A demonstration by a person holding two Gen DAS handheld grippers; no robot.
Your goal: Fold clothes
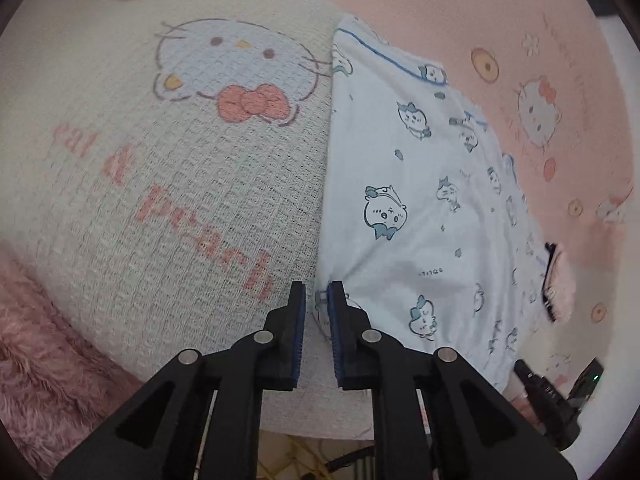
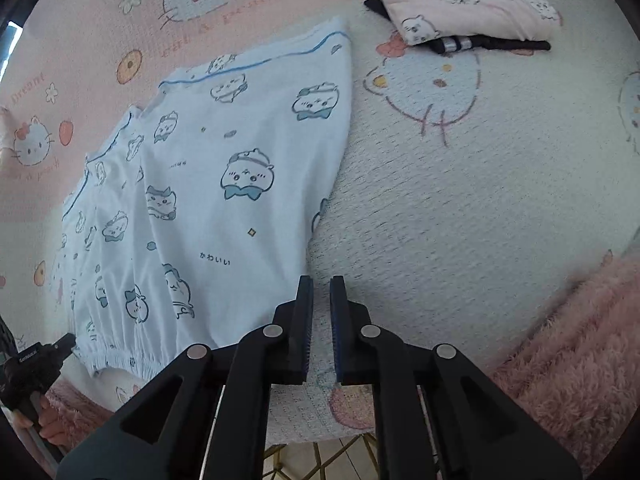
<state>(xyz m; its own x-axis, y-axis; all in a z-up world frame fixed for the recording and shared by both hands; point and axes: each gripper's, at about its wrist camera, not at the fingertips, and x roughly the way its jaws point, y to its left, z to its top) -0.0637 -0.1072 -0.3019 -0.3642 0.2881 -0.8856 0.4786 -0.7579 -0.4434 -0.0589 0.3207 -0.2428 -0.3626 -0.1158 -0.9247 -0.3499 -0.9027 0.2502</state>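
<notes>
**On the cat-print blanket: half-folded blue pyjama piece, both claws parked at its near edge**

On the blanket (image 1: pixel 168 184) the light blue printed garment (image 1: pixel 404 200) lies flat, already doubled over lengthwise by the look of it, with the elastic waistband at the near end. The left claw (image 1: pixel 317 294) sits right at the garment's near corner. Its jaws stand slightly apart with a scrap of the fabric edge between them, and the pads don't look to be pressing on it, so I'd call that not gripping. The right claw (image 2: pixel 321 286) hovers just beside the other long edge, jaws nearly together with nothing in them.

My take on doing this step well: pinch both near corners at the waistband, catching every layer and none of the blanket underneath. That waffle weave looks grabby. Then lift evenly and carry the near end straight toward the piped far hem so the edges line up.

View differences: only the right wrist camera shows the finished stack, a pink folded garment (image 2: pixel 468 4) sitting on something black (image 2: pixel 496 45), well off to the far side. It also catches the person's hand (image 2: pixel 48 420) on the left claw's grip. The left wrist view is the only one showing fabric between that claw's jaws.
</notes>
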